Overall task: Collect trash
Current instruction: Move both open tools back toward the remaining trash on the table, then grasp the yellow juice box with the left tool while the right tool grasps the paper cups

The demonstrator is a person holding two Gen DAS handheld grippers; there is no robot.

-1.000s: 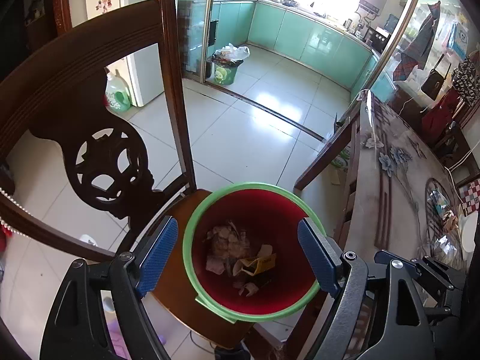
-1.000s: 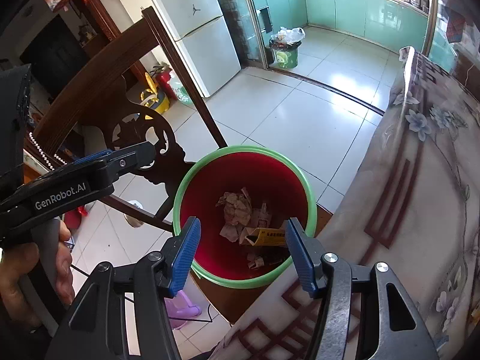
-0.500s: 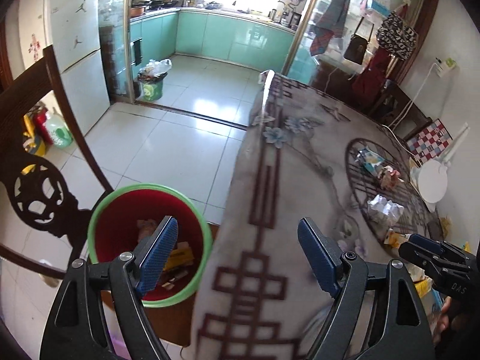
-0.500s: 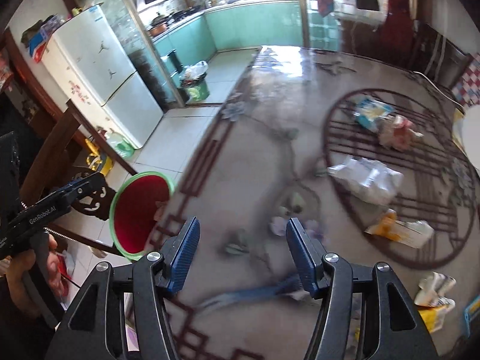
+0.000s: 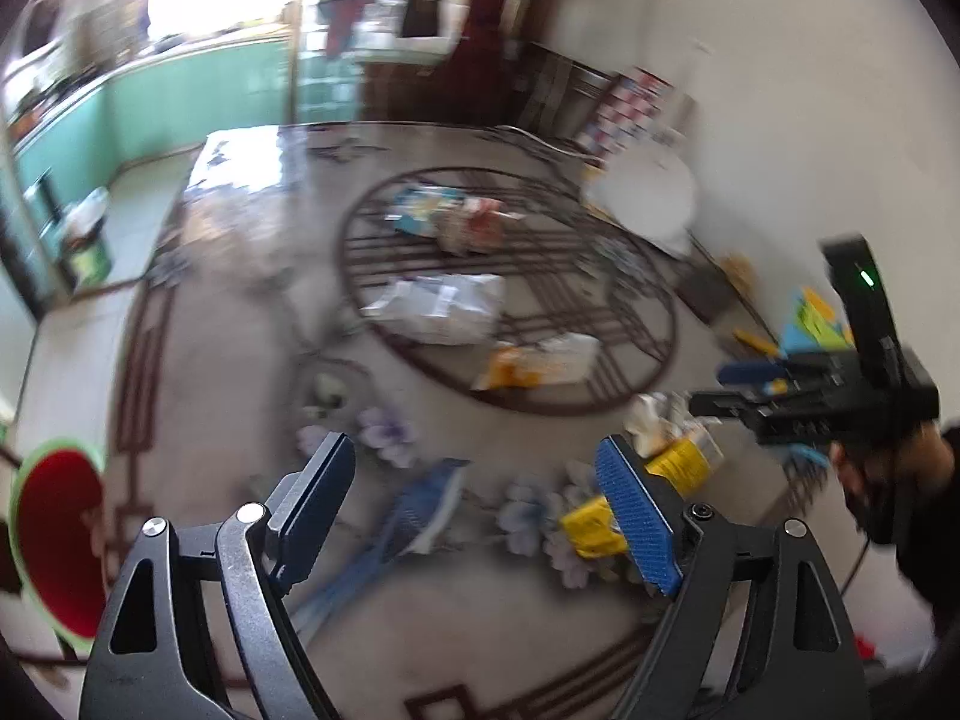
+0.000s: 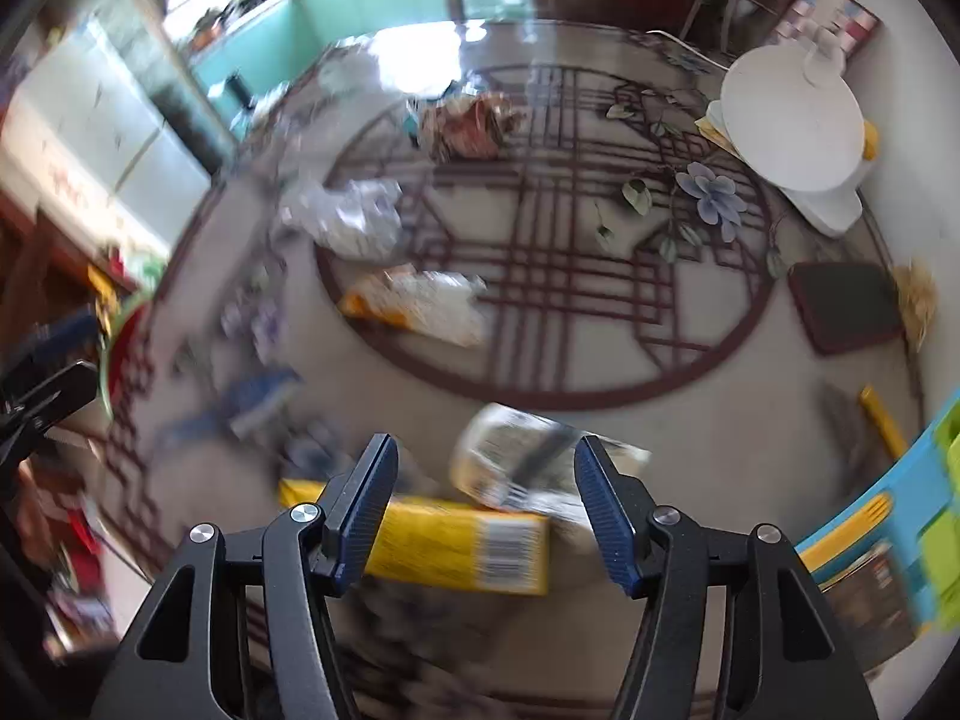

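Over a patterned dining surface (image 6: 690,420) strewn with litter, both grippers hang with their blue pads spread apart and nothing clamped between them. Seen from the right wrist, the right gripper (image 6: 486,504) points steeply down at a yellow carton (image 6: 462,546) with a barcode and a crumpled clear wrapper (image 6: 516,468) lying just beyond it; both sit in the gap between the pads, though motion blur leaves it unclear whether either pad touches them. Farther across the surface lie an orange-and-white packet (image 6: 420,300), a crumpled white plastic bag (image 6: 348,222) and a reddish-brown wrapper (image 6: 474,123), all inside the round lattice motif of the cloth. A white round stand (image 6: 786,120) and a dark flat pad (image 6: 846,306) sit toward the far right edge. From the left wrist, the left gripper (image 5: 474,510) hovers wide apart above a blue bird printed on the cloth (image 5: 420,510), with the yellow carton (image 5: 591,531) showing just behind its right-hand pad. Its view also catches the right gripper (image 5: 738,387) in a person's hand (image 5: 882,480) at the right edge. A red waste bin with a green rim (image 5: 60,534) stands beside the surface at the far left, well apart from the litter.
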